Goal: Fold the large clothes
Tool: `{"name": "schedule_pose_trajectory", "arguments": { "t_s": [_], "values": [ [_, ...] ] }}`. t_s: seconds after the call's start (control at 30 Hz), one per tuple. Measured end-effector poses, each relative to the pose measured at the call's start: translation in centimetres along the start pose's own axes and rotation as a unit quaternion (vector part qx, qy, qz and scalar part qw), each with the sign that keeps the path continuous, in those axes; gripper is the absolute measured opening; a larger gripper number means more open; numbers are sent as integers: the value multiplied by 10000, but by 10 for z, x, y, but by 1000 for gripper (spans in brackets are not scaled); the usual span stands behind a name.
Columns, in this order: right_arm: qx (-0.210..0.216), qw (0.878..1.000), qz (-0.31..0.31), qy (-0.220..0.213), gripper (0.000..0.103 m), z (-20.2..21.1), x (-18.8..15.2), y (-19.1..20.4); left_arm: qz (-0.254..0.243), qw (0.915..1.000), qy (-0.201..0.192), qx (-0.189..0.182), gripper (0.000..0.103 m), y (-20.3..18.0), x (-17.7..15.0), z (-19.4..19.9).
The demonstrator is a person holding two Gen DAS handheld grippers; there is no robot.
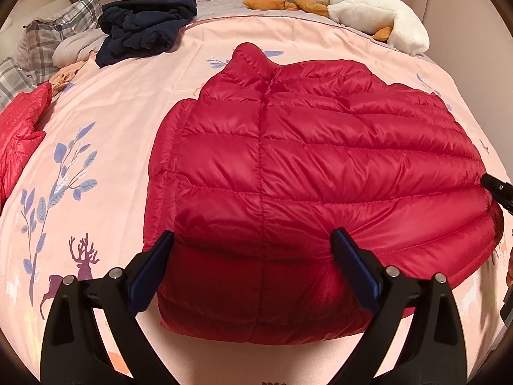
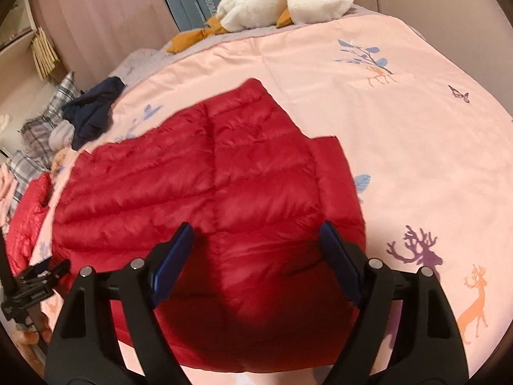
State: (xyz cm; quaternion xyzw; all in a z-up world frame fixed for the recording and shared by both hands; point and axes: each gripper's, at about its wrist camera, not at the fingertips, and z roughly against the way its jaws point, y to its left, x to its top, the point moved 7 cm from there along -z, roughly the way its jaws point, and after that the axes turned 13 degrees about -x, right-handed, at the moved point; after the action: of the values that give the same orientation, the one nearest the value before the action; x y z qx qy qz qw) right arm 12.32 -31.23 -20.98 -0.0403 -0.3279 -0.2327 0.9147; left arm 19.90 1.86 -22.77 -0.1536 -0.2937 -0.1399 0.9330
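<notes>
A dark red quilted down jacket [image 1: 304,160] lies flat on the pink bedspread [image 1: 112,122], its collar pointing to the far side. It also shows in the right wrist view [image 2: 208,186]. My left gripper [image 1: 253,240] is open and empty, hovering over the jacket's near hem at its left part. My right gripper [image 2: 256,232] is open and empty, over the near hem at the jacket's right part. The right gripper's tip shows at the right edge of the left wrist view [image 1: 500,192]. The left gripper shows at the lower left of the right wrist view [image 2: 32,285].
A dark navy garment [image 1: 147,25] lies crumpled at the far left. A lighter red quilted garment [image 1: 19,134] lies at the left edge. A white plush toy [image 1: 372,16] sits at the far right. Plaid pillows [image 1: 54,32] lie at the far left.
</notes>
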Motion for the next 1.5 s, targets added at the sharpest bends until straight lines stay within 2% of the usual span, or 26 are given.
{"name": "schedule_pose_trajectory", "arguments": {
  "t_s": [0.23,0.43,0.63,0.83,0.97,1.07,1.23,1.37,1.5],
  "values": [
    [-30,10000,-91,-22,81,2,-2,-13,-38,9999,-19,94,98,-1,0,5],
    [-191,9988,-311,-335,80,19,12,-29,-239,9989,-260,307,98,-7,7,25],
    [258,9976,-20,-647,80,39,23,3,-435,9975,-507,241,98,-24,23,35],
    [512,9958,228,-729,80,31,40,42,-510,9970,-556,176,98,-39,43,23],
    [501,9960,408,-623,80,15,42,59,-580,9971,-464,172,97,-45,50,9],
    [351,9976,541,-252,80,-10,36,65,-582,9978,-292,157,97,-44,50,-4],
    [384,9978,535,-2,80,-18,35,63,-534,9984,-146,105,97,-40,48,-16],
    [570,9962,528,-403,80,5,51,70,-578,9977,-336,66,97,-43,58,-10],
    [510,9956,558,-553,80,6,71,77,-552,9974,-463,72,97,-46,76,-12]
  ]
}}
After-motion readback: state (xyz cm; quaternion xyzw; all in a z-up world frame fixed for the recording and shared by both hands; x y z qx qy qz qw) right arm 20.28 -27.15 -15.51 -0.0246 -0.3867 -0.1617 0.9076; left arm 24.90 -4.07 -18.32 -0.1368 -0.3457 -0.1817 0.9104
